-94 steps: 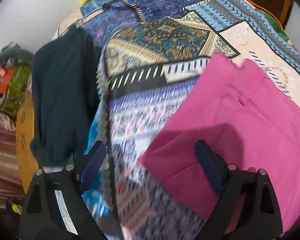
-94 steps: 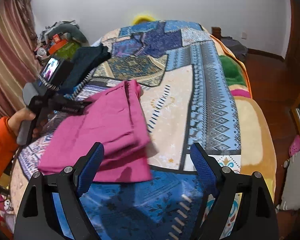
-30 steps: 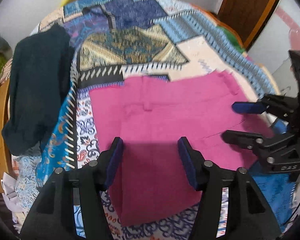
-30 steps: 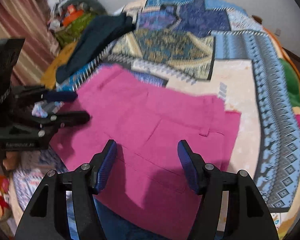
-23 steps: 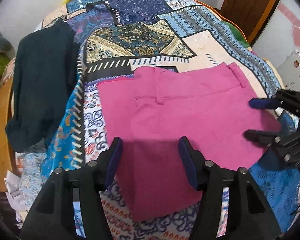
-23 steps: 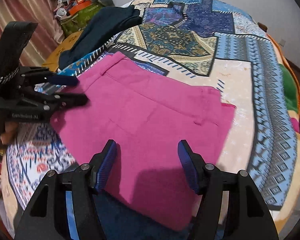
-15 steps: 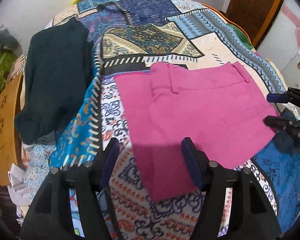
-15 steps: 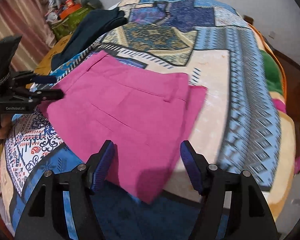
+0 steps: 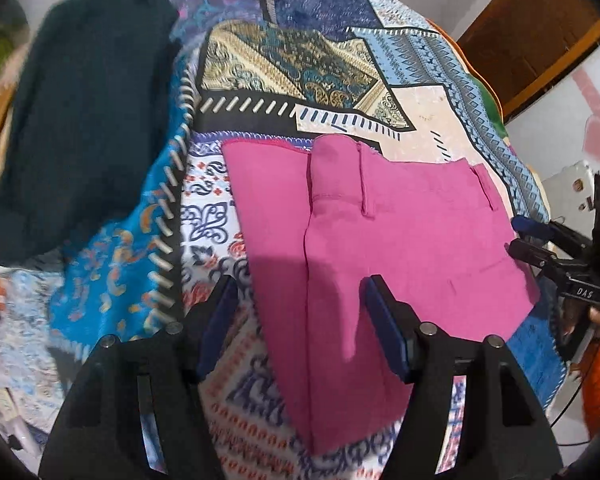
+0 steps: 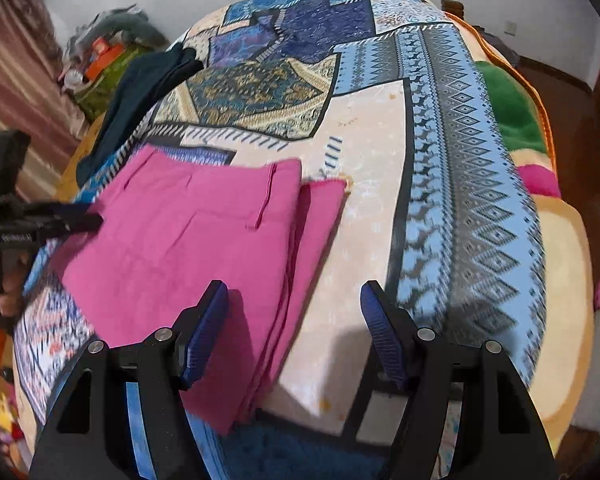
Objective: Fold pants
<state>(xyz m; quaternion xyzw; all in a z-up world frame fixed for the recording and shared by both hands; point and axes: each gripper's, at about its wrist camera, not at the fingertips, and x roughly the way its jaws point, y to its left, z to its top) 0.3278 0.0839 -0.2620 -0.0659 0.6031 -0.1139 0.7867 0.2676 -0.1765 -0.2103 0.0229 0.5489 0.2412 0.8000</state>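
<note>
Legible only: "DAS" in white on the black body of the right gripper [image 9: 540, 240] (other gripper's lettering too blurred to read).

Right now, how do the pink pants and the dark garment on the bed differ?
The pink pants are bright magenta; the dark garment is deep teal, almost black. The pants lie flat in a neat folded stack with straight edges, while the dark garment is loosely laid and its end droops over the bed's edge. The pants sit right in front of both tongs; the dark garment lies farther off, to the left. Both rest on the patchwork bedspread, and neither is gripped.
</note>
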